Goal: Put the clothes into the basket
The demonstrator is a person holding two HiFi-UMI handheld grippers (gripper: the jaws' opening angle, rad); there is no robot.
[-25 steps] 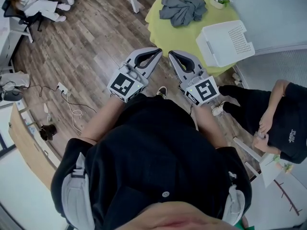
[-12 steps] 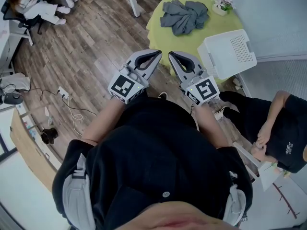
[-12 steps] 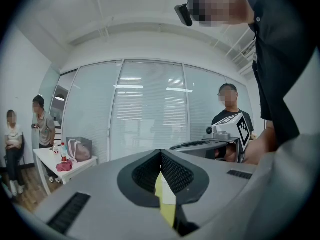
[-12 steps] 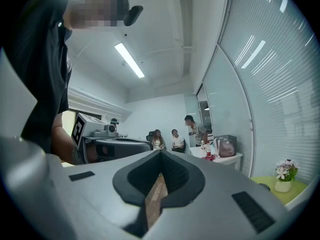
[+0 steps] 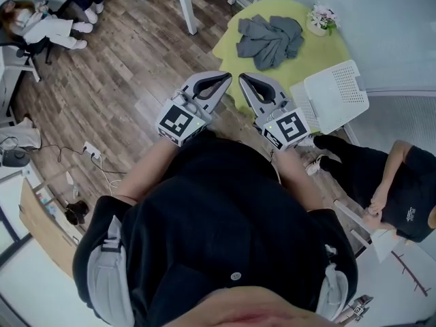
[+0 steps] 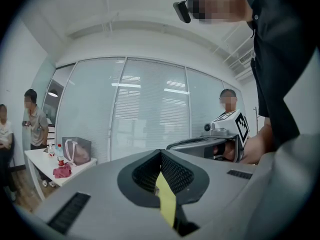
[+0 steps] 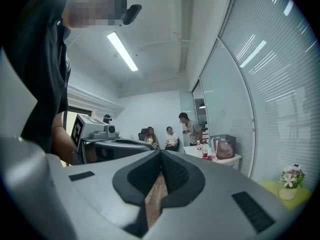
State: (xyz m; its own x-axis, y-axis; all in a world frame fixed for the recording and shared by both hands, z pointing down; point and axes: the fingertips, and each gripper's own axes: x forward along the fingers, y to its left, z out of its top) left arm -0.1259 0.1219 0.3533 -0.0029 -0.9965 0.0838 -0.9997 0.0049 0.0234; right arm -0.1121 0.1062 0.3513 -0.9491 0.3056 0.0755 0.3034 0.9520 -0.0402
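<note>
Clothes, basket, head view only

My left gripper and my right gripper are pale grey, with black ribbed lining inside the jaws; each carries a black-and-white square marker pattern; the clothes are dark slate grey; the table is yellow-green; the basket is white, patterned with a grid of small holes; the flowers are pink and white in a pale pot; the floor is brown wood planks streaked with grey; my top is plain black, with grey shoulder straps.
</note>
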